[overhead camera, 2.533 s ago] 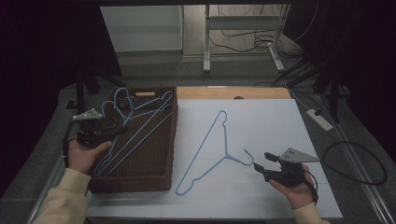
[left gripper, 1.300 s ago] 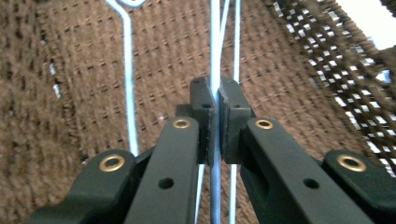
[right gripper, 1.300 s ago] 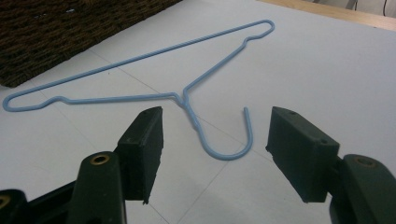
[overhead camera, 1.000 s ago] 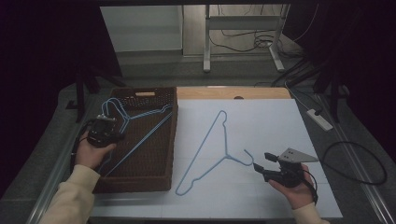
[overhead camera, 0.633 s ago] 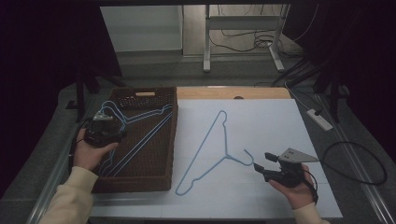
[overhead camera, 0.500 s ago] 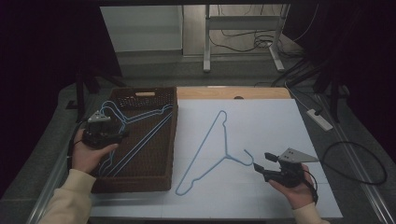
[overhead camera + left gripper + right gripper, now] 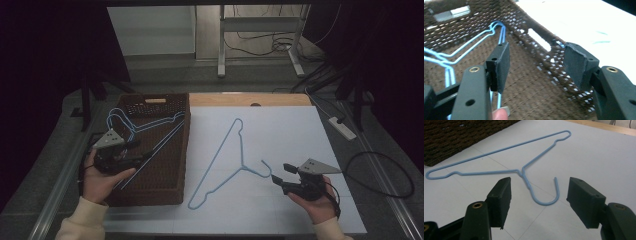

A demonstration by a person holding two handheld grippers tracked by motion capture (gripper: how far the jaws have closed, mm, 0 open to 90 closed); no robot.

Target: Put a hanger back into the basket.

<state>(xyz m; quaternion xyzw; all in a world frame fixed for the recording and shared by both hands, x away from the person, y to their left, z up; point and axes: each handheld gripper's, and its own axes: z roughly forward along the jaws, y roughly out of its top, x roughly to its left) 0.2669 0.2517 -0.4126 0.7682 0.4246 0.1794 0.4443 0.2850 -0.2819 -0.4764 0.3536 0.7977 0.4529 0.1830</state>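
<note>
So, left tool (image 7: 131, 152) spread wide over the dark brown woven wicker basket (image 7: 165, 184) by the surface's left edge, holding nothing, hovering just above the thin blue wire hangers (image 7: 150, 125) piled inside. One pad right beside a hanger wire in the left gripper view. Right tool (image 7: 281, 175) near the front right corner, also gaping wide and empty, aimed at the hook of a single blue wire hanger (image 7: 227, 150) lying flat mid-surface on the white sheet (image 7: 300, 130), close but not touching.
</note>
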